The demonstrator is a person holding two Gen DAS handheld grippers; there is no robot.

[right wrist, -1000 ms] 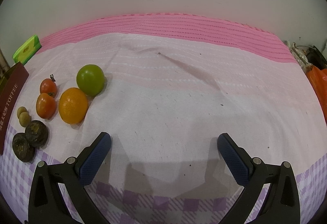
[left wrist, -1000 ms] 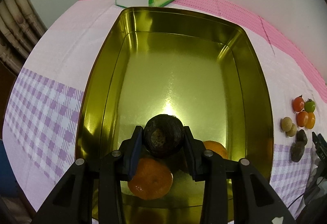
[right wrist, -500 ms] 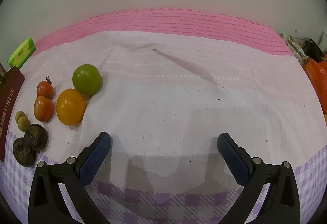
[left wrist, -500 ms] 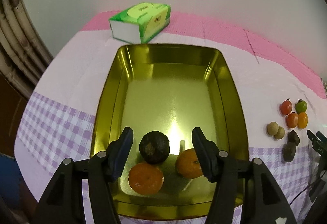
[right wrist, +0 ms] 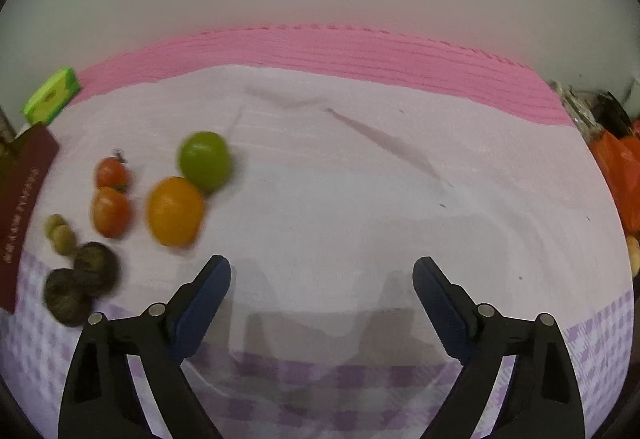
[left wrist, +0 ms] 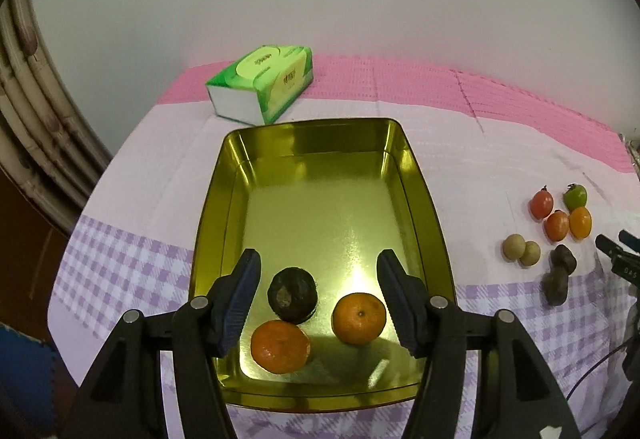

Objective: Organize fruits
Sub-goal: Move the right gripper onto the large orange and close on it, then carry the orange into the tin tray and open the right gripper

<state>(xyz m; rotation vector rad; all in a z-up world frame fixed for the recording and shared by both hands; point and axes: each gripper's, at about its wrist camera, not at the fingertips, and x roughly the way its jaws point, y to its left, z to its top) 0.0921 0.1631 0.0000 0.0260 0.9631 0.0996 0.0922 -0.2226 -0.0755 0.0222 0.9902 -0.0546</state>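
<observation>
A gold metal tray holds a dark round fruit and two oranges at its near end. My left gripper is open and empty above them. My right gripper is open and empty over bare cloth. To its left lie a green fruit, an orange fruit, two red tomatoes, two small tan fruits and two dark fruits. The same group shows right of the tray in the left wrist view.
A green tissue pack lies behind the tray, near the wall. A dark red lid lies at the left edge of the right wrist view. Orange bags sit at the table's right end.
My left gripper has opened, let go of the dark fruit in the tray, and pulled back and up. My right gripper has shifted slightly toward the fruit group.
</observation>
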